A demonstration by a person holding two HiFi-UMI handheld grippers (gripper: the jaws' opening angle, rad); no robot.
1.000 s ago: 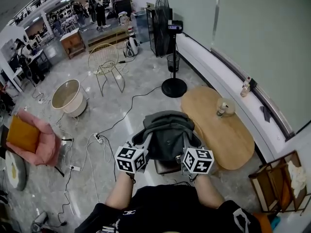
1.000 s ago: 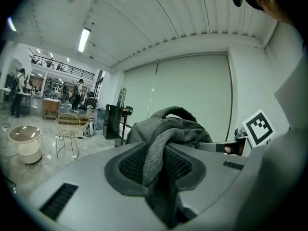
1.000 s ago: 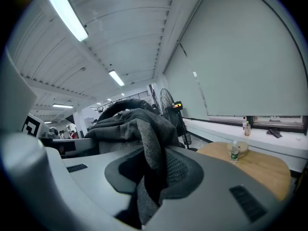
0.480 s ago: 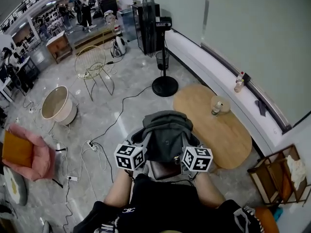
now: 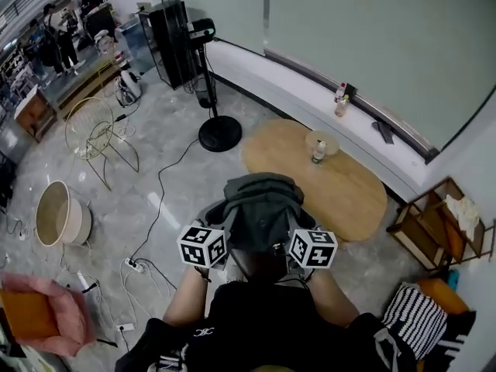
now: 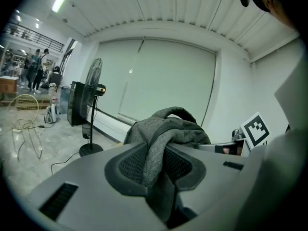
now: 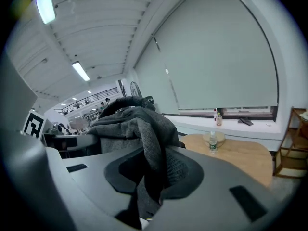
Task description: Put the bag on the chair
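Wire chair [image 5: 99, 130] is sitting far left, well apart from the load. Left gripper [image 6: 155, 177] is clamping the grey bag [image 5: 263, 208], which is being held up in front of the person. Right gripper [image 7: 153, 174] is clamping its other side. Carrying looks underway; placing isn't done yet.

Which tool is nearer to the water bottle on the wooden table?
Right. The right tool grips the bag on the side facing the bottle; the left tool grips the bag's far side.
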